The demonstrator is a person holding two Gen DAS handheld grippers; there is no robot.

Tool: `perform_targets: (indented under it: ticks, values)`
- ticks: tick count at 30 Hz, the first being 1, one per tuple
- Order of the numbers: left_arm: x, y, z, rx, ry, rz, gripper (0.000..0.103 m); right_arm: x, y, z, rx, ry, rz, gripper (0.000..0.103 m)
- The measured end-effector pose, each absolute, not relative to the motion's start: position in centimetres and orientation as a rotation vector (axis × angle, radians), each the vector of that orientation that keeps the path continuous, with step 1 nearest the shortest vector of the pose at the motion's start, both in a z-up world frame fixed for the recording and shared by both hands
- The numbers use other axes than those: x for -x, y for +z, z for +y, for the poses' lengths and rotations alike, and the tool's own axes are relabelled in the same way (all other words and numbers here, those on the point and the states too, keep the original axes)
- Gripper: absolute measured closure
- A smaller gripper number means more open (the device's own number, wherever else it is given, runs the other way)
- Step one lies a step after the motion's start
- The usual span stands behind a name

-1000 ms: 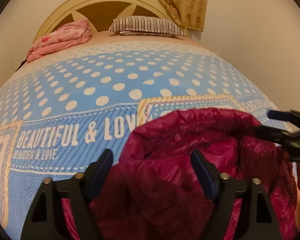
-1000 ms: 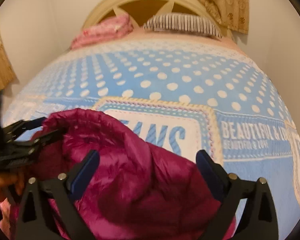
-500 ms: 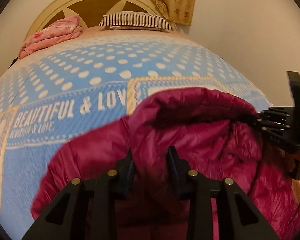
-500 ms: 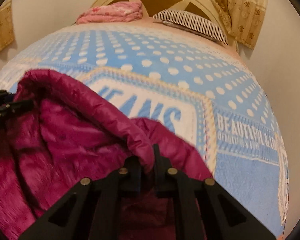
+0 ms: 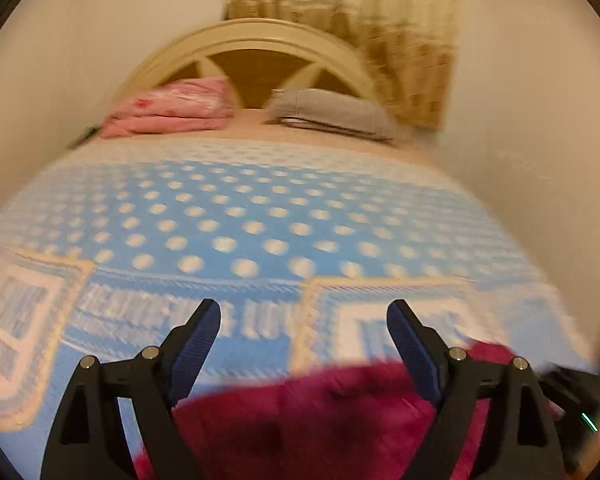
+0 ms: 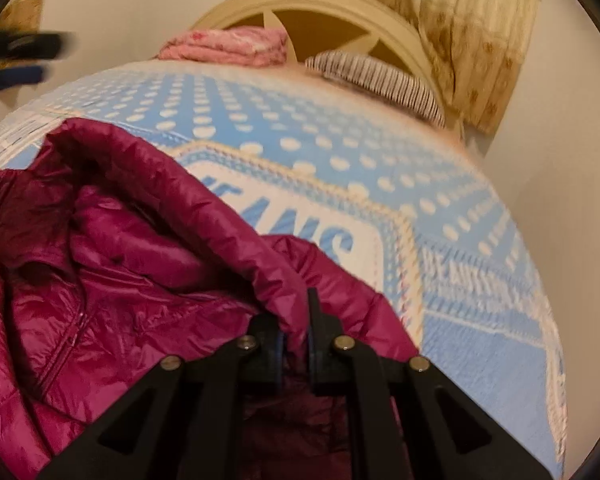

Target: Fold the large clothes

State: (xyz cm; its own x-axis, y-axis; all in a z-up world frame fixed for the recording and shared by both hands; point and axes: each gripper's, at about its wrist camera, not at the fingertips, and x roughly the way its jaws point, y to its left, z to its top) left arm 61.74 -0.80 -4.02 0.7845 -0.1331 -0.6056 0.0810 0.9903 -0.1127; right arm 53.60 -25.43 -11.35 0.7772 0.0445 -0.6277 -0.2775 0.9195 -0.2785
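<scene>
Magenta puffer jacket [image 6: 112, 280] lies bunched at the near end of the bed, on the blue polka-dot bedspread [image 6: 340, 136], with its hood [image 6: 188, 184] raised and arched over the open collar and zipper. Right gripper [image 6: 294, 346] has its jaws drawn narrow and clamped on the hood rim at the jacket's right shoulder; this pinch supports the padded edge clear of the bedspread, so that, by judgement, the edge can be carried over for a fold. Left gripper [image 5: 304, 344] stands wide and holds nothing: only bedspread shows between its blue pads [image 5: 198, 344], and the jacket shows as a blurred red mass along the lower edge of the left wrist view. Judged from this, the left side of the garment is unsupported and needs a fresh grip before a symmetrical fold. At the far end, a folded pink blanket [image 5: 172, 108] and a striped pillow [image 6: 376, 76] rest against the headboard [image 5: 256, 40], well apart from the jacket
</scene>
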Motion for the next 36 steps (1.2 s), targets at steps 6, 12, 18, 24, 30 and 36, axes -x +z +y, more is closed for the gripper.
perform_targets:
  ticks: [6,12,18,24,30,36]
  values:
    - [-62.7,-8.7,-1.2,0.062,-0.096,0.789,0.018,-53.1,-11.2,-25.6,0.398,0.185,0.627,0.093]
    - [-59.8,-12.6,-1.7,-0.015,-0.108,0.854,0.018,-52.2,-10.0,-28.0,0.27,0.265,0.633,0.074]
    - [-59.2,-12.8,-1.4,-0.008,-0.102,0.814,0.018,-50.6,-6.2,-32.1,-0.017,0.281,0.555,0.047]
    - [-58.3,-12.8,-2.0,-0.048,-0.09,0.772,0.018,-55.1,-4.9,-27.7,-0.095,0.283,0.648,0.047]
    - [-57.0,-8.7,-1.6,0.082,-0.175,0.655,0.018,-56.2,-10.1,-22.8,0.036,0.267,0.814,0.049]
    - [-58.5,-11.8,-3.7,0.028,-0.179,0.784,0.018,-55.7,-12.5,-23.7,0.04,0.244,0.817,0.051]
